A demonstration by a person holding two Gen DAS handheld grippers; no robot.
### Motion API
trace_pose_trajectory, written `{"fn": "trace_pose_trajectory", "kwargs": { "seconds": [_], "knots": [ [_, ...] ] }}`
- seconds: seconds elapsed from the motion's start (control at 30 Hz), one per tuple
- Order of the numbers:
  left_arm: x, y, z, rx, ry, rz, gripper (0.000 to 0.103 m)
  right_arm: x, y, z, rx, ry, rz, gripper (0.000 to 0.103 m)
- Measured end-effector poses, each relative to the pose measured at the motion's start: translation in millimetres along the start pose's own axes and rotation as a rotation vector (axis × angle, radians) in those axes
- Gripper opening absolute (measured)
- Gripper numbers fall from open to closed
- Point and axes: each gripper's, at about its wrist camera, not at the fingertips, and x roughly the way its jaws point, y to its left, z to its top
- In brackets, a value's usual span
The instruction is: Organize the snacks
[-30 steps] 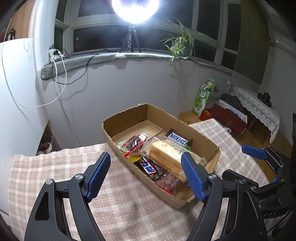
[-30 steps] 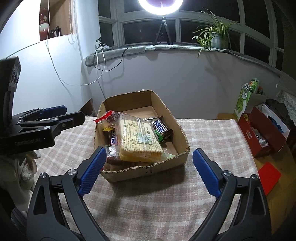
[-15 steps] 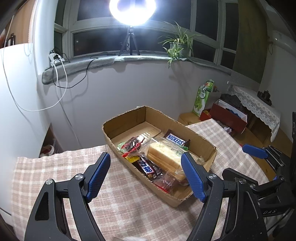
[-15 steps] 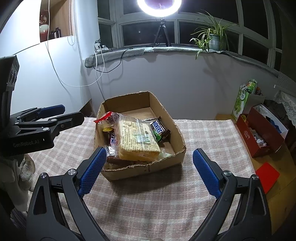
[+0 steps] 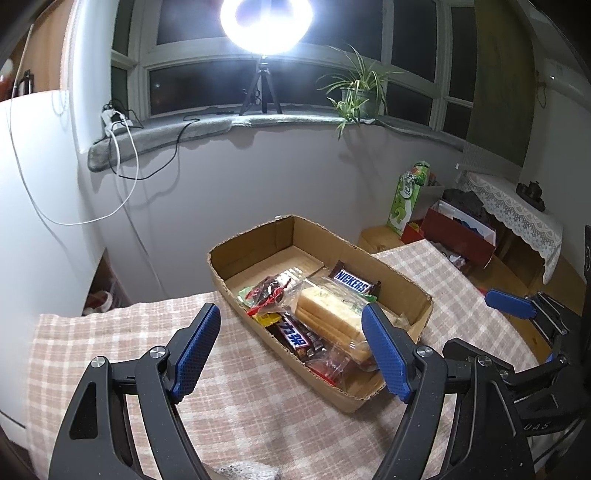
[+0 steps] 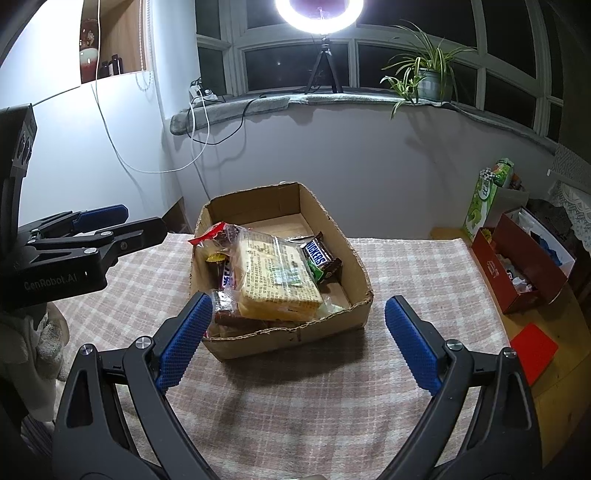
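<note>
Jaws of left gripper (image 5: 290, 350) and right gripper (image 6: 297, 339) spread, empty; "SNICKERS" bar (image 6: 320, 257) in cardboard box (image 6: 354, 291)

Ring light (image 6: 319, 14) on the sill before dark windows (image 6: 391, 61), potted plant (image 6: 424, 79), white wall (image 5: 258, 184).

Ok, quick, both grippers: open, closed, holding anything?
Left gripper: open, holding nothing.
Right gripper: open, holding nothing.

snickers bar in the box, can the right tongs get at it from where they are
Probably yes. The Snickers bar lies uncovered in the open-topped cardboard box, beside the wafer pack. The right tongs are open and empty, with only the low near wall to clear.
</note>
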Motion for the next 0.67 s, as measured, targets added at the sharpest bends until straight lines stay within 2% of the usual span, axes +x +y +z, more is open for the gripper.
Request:
{"fn": "trace_pose_trajectory", "kwargs": {
  "seconds": [0.67],
  "knots": [
    [0.0,-1.1,-0.8,0.0,0.002,-0.006,0.079,-1.2,1.5,-1.5,-0.006,0.005,0.0,0.097]
  ]
}}
